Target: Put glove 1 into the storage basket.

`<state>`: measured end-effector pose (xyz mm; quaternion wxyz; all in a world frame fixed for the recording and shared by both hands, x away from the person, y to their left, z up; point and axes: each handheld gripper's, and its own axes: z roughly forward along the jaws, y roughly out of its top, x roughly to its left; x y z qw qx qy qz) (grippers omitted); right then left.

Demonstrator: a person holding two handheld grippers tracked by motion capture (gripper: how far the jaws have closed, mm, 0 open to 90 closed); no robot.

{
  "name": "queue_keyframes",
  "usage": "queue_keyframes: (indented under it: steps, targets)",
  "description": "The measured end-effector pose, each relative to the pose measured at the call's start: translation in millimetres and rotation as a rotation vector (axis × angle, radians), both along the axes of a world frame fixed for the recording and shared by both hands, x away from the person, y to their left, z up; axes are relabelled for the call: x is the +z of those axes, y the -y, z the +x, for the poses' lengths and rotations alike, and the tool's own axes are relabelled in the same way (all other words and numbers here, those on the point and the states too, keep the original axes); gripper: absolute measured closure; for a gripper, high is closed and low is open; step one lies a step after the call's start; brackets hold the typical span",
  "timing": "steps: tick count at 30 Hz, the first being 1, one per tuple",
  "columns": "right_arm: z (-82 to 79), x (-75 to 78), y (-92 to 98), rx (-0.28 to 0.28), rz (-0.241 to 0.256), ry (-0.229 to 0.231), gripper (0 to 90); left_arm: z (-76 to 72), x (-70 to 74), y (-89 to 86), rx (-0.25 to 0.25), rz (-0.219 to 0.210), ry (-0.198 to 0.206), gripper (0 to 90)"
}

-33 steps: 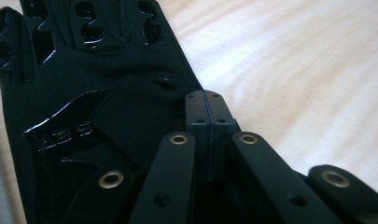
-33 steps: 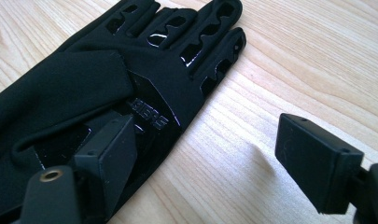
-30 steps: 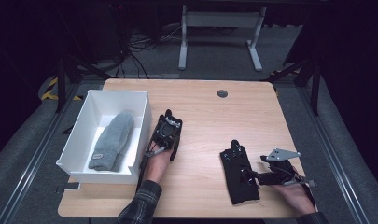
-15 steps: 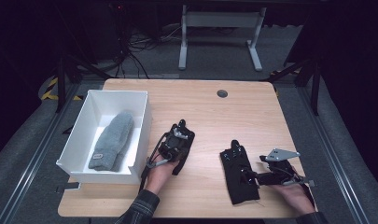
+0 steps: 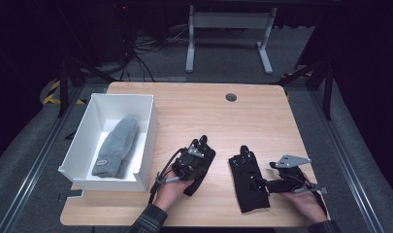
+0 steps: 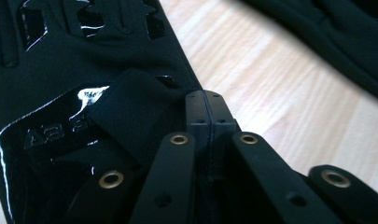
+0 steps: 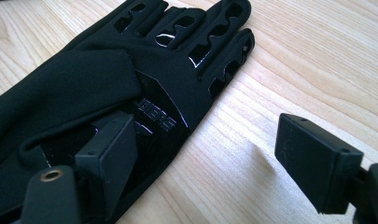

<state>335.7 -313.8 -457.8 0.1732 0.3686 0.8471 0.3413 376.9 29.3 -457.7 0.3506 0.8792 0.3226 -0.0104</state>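
Observation:
Two black gloves lie on the wooden table (image 5: pixel 242 121). My left gripper (image 5: pixel 202 143) rests on the left glove (image 5: pixel 200 177), a little right of the white box. In the left gripper view its jaws are pressed together (image 6: pixel 207 109) at the edge of that glove (image 6: pixel 84 70), shut on its fabric. The second glove (image 5: pixel 248 187) lies flat, fingers pointing away. My right gripper (image 5: pixel 262 183) reaches it from the right and stands open (image 7: pixel 210 149). One jaw is over the printed palm of the glove (image 7: pixel 130 70), the other over bare wood.
A white box (image 5: pixel 150 126) at the table's left holds a grey knitted mitten (image 5: pixel 116 145). A round grommet (image 5: pixel 231 97) sits near the far edge. Bare wood lies between the gloves and across the far half. Dark floor and a desk frame lie beyond.
My left gripper has moved right and slightly nearer, away from the box wall, bringing the left glove with it. The right gripper and its glove have stayed put.

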Motion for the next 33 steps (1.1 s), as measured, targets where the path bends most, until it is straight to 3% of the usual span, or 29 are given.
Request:
queue_keyframes:
  steps: [6, 15, 19, 23, 27, 30, 33]
  targets:
    - [0.9, -0.1, 0.4, 0.002, 0.003, 0.000, 22.0, -8.3, -1.4, 15.1, -0.055, -0.024, -0.015, 90.0]
    - [0.1, 0.4, -0.6, 0.007, 0.001, 0.000, 22.0, -15.8, -1.4, 25.8, -0.093, -0.025, -0.016, 90.0]
    - [-0.1, 0.9, -0.1, 0.004, 0.004, 0.001, 22.3, -15.2, 2.9, 22.5, -0.093, -0.040, -0.008, 83.6]
    - [-0.1, 2.4, 1.9, -0.001, 0.013, 0.002, 23.1, -10.5, 17.5, 1.8, -0.037, -0.072, 0.043, 79.9]
    - [-0.7, 4.3, 3.0, -0.004, 0.023, 0.002, 26.7, -3.6, 23.7, -24.8, 0.038, -0.064, 0.059, 77.2]
    - [-1.9, 6.0, 3.6, -0.002, 0.029, 0.008, 30.3, 1.5, 19.8, -42.0, 0.092, -0.063, 0.051, 73.8]
    - [-2.0, 5.9, 3.2, -0.002, 0.028, 0.004, 31.1, 4.6, 14.6, -45.6, 0.098, -0.058, 0.030, 69.1]
